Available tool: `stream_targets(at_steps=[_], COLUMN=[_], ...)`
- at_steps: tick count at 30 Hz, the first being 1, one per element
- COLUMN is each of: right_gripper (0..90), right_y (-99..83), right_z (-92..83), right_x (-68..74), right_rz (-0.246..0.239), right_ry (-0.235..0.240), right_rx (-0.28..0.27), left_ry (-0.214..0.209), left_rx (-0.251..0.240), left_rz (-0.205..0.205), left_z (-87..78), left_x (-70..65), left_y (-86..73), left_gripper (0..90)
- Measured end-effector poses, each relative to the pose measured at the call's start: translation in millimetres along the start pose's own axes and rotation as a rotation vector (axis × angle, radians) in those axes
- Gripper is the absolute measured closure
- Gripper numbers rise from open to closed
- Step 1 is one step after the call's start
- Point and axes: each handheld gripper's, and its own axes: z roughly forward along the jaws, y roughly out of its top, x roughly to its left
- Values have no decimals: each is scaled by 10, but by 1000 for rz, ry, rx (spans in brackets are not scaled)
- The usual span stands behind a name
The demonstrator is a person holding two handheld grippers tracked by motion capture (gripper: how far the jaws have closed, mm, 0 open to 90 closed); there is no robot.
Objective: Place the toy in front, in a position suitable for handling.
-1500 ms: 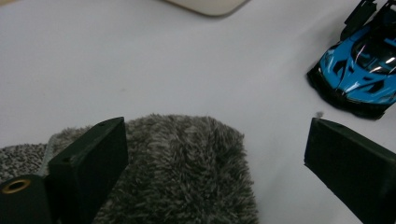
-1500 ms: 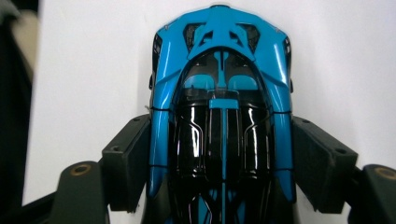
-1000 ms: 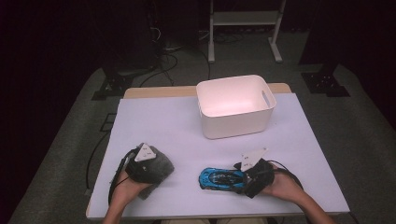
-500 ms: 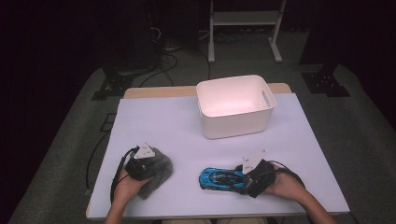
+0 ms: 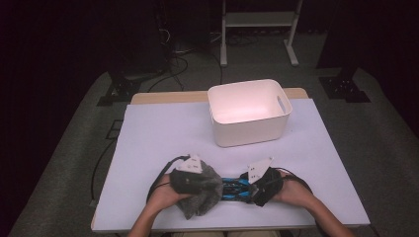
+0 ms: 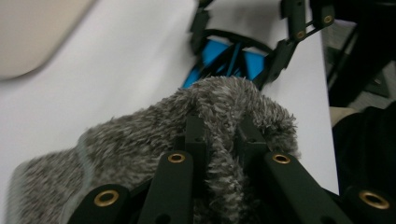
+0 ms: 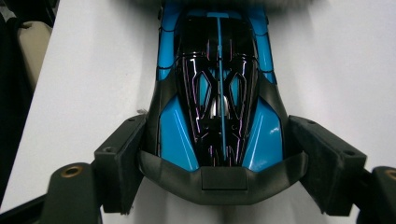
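Note:
A blue and black toy car point(image 5: 233, 189) lies near the table's front edge, its nose pointing left. My right gripper point(image 5: 251, 188) has just been closing with the car point(image 7: 219, 70) between its jaws, and its pads point(image 7: 122, 161) press on the rear flanks. My left gripper point(image 5: 206, 183) is shut on a fold of a grey fuzzy cloth point(image 5: 201, 197). The cloth point(image 6: 140, 140) bunches around the left gripper point(image 6: 219, 130) and reaches the car's nose point(image 6: 217, 53).
A white plastic bin point(image 5: 249, 133) with handle slots stands empty at the back middle of the white table point(image 5: 158, 133). Cables trail from both grippers along the front edge. Dark floor and a stand's legs lie beyond the table.
My left hand has carried the grey cloth to the right, from the front left up against the car's nose. The right hand and the car have stayed in place.

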Motion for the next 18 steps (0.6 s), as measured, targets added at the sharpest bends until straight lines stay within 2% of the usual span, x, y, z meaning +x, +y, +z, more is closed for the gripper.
stream_targets(at_steps=[1,3,5,9,10,13,15,18], right_gripper=[231,231,231,231,231,230,230,230], right_y=[-8,-45,-46,-24,-34,-34,-32,-31], right_z=[2,-5,-1,7,8,6,6,10], right_x=[1,3,5,10,13,28,34,31], right_rz=[1,7,8,4,0,-5,-6,-3], right_ry=[-2,-5,-5,-9,-14,-23,-28,-27], right_rx=[-7,-16,-20,-14,-22,-23,-22,-23], left_ry=[-9,-37,-29,6,13,17,12,-2], left_rx=[14,-11,-9,33,61,85,86,61], left_rz=[6,-13,-19,-22,-25,-22,-19,-3], left_z=[75,92,56,-91,-163,-201,-206,-155], left_x=[7,54,56,30,33,30,29,2], left_y=[10,3,-39,-184,-256,-300,-304,-222], left_gripper=[788,791,791,791,791,790,790,789])
